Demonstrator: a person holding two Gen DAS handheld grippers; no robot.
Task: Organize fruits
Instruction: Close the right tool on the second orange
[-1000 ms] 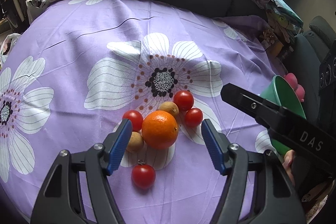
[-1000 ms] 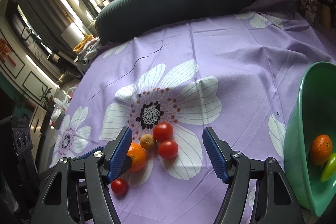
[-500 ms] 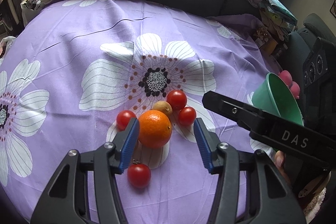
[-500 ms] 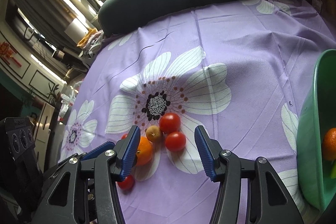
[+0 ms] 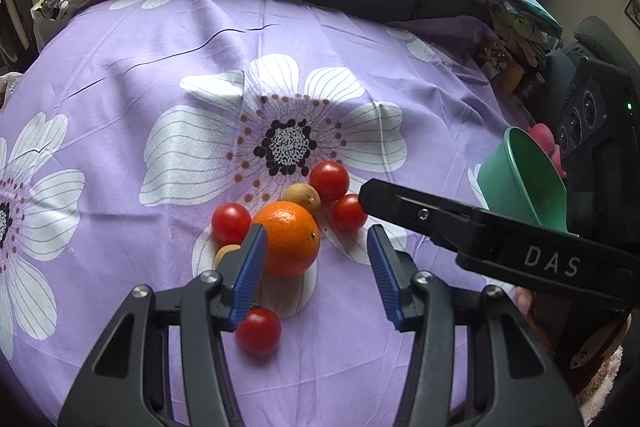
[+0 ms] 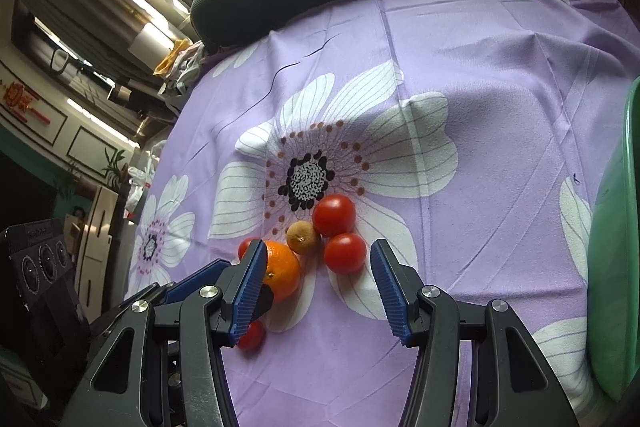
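Left wrist view shows your left gripper (image 5: pixel 316 269) angled down over the fruit bunched mid-cloth on the purple flowered sheet (image 5: pixel 160 75), jaws apart around the orange (image 5: pixel 289 238); the left pad looks to be against its side, the right pad clear, so nothing is gripped. Your right gripper (image 6: pixel 318 287) tilts down likewise, jaws apart and empty, framing the nearer tomato (image 6: pixel 345 253), with the green bowl (image 6: pixel 612 267) waiting at the sheet's right edge for sorted fruit.
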